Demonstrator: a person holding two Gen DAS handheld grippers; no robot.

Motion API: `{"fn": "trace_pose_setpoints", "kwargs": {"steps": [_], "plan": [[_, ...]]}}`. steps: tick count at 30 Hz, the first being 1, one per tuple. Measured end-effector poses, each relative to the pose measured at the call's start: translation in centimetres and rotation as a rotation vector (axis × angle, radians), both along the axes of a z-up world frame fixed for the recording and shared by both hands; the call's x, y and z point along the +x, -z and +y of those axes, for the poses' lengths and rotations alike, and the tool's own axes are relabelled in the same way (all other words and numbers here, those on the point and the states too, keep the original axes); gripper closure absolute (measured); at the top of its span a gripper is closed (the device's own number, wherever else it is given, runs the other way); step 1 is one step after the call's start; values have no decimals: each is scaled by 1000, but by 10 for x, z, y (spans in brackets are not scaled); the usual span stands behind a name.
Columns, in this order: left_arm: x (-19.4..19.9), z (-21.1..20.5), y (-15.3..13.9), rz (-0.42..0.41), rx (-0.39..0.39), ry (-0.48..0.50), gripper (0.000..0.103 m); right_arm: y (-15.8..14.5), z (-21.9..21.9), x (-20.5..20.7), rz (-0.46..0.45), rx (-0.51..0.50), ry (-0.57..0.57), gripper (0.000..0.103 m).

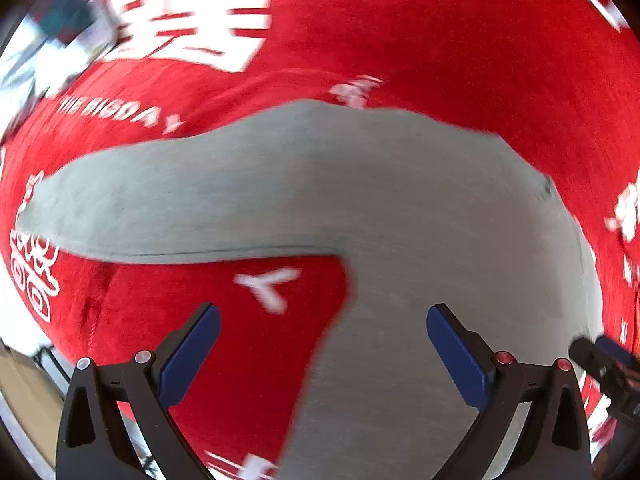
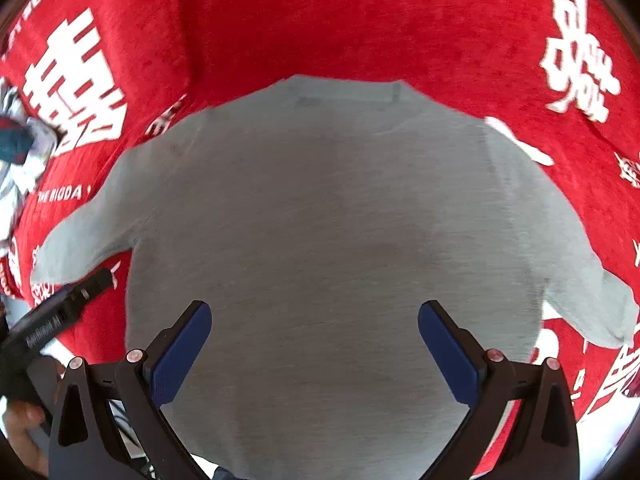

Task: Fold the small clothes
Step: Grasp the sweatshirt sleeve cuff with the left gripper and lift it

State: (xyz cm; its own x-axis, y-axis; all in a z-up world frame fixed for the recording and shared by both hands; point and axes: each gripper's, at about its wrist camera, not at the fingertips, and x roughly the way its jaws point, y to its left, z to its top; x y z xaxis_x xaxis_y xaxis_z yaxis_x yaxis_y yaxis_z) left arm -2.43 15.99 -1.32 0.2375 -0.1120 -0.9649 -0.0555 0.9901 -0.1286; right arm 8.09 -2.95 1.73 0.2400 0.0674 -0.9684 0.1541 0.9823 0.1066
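A small grey T-shirt [image 2: 328, 216] lies flat on a red cloth, collar at the far side, both short sleeves spread out. In the left wrist view the same T-shirt [image 1: 360, 200] shows its left sleeve stretching far left. My left gripper [image 1: 323, 312] hovers open above the gap under that sleeve, at the shirt's left side edge. My right gripper [image 2: 315, 308] is open over the lower middle of the shirt's body, holding nothing. The left gripper [image 2: 68, 308] also appears at the left edge of the right wrist view.
The red cloth [image 2: 360, 20] with white characters and lettering covers the whole surface around the shirt. A pile of other garments [image 2: 16, 148] lies at the far left. A hand [image 2: 20, 432] shows at the lower left corner.
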Motion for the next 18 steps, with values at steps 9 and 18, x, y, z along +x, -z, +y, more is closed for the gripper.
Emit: {"fn": "trace_pose_setpoints", "kwargs": {"steps": [9, 18], "plan": [[9, 142, 46, -34, -128, -295, 0, 17, 63, 7, 44, 7, -150, 0], [25, 181, 68, -106, -363, -429, 0, 26, 91, 10, 70, -23, -203, 0]]}}
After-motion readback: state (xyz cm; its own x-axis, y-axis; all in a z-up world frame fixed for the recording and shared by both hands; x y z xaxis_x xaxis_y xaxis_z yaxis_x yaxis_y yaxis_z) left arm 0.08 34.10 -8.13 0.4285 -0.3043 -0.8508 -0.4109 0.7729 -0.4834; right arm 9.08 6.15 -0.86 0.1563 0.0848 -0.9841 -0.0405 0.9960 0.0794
